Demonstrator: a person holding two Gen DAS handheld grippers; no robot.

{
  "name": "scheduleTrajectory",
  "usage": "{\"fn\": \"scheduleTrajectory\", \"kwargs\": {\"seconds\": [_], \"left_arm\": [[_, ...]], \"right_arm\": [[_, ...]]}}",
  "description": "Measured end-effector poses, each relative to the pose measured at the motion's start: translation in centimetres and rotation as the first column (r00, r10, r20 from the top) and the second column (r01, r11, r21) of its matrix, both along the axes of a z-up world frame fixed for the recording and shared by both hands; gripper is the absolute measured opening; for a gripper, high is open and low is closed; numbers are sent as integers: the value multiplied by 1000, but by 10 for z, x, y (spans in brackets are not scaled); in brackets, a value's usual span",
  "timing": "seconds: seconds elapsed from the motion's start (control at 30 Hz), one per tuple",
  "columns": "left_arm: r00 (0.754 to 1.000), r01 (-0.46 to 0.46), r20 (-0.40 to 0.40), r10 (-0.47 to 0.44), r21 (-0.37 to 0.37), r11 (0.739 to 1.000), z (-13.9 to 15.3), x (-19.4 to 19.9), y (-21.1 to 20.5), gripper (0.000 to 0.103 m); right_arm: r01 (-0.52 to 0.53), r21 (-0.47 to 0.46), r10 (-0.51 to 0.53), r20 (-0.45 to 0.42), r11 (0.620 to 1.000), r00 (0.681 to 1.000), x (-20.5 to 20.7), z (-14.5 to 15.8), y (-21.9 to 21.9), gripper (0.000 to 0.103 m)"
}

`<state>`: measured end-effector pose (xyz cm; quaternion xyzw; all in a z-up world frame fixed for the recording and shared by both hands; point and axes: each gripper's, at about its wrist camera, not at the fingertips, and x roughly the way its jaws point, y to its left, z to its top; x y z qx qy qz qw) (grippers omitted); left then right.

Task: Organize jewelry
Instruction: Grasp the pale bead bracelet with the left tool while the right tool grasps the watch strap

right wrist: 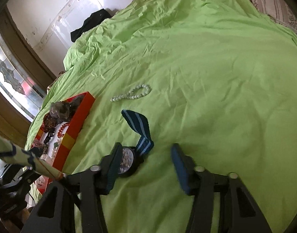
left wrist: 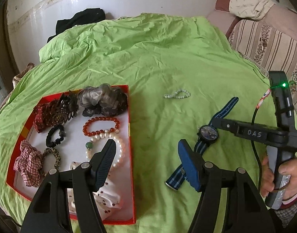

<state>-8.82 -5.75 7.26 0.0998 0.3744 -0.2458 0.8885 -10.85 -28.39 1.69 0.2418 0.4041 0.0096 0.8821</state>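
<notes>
1. The left gripper (left wrist: pixel 148 159) is hovering with its fingers (left wrist: pixel 105 159) wide apart, gripping nothing; one finger is hanging over the box (left wrist: pixel 130 128), the other over the watch strap (left wrist: pixel 175 180).
2. The right gripper (right wrist: pixel 146 167) is reaching in with its fingers (right wrist: pixel 113 165) spread wide; the left finger is touching the watch (right wrist: pixel 128 162) at the case, the right finger (right wrist: pixel 180 170) is standing clear of it on the green sheet (right wrist: pixel 206 77). Nothing is clamped.
3. In the left view the right gripper's arm is showing the raised letters "DAS" (left wrist: pixel 254 133), and a green light is glowing on its body.
4. The watch (left wrist: pixel 208 133), dark-faced with a blue striped strap, is lying on the bed between the two grippers, outside the box.
5. A pale bead bracelet (left wrist: pixel 177 94) is lying alone on the sheet, well apart from the box.
6. The red box is holding a red bead bracelet (left wrist: pixel 101 125), a pearl strand (left wrist: pixel 117 143) with a green bead, a grey scrunchie (left wrist: pixel 101 99), a black hair tie (left wrist: pixel 55 136), a checked scrunchie (left wrist: pixel 28 165), a leopard tie and dark red fabric pieces.
</notes>
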Motion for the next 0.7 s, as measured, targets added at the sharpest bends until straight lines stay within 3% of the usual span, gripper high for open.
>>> {"fn": "scheduleTrajectory", "kwargs": {"seconds": [0.13,0.37,0.47,0.53,0.57,0.6,0.7], "left_arm": [[1000,-3,-24,3,-5,1000,3,15,-5,65],[994,-24,-109,20,-35,999,3,57,-25,65],[991,-40,-127,32,-58,998,3,66,-27,65],[990,-56,-136,44,-85,995,4,74,-28,65],[989,-62,-143,48,-95,994,3,78,-29,65],[986,-70,-158,52,-110,991,2,85,-32,65],[977,-72,-210,43,-133,989,-3,104,-44,65]], "right_arm": [[12,-7,-12,14,1000,1000,-8,2,-9,2],[200,-49,-199,32,979,980,-40,12,-67,1],[181,-60,-176,88,982,980,-54,22,-72,3],[93,-49,-89,82,994,993,-51,23,-60,40],[43,-39,-40,83,998,996,-47,22,-51,72],[7,-45,-2,98,999,995,-43,22,-40,76],[-39,-78,46,92,996,995,-25,19,-18,76]]}}
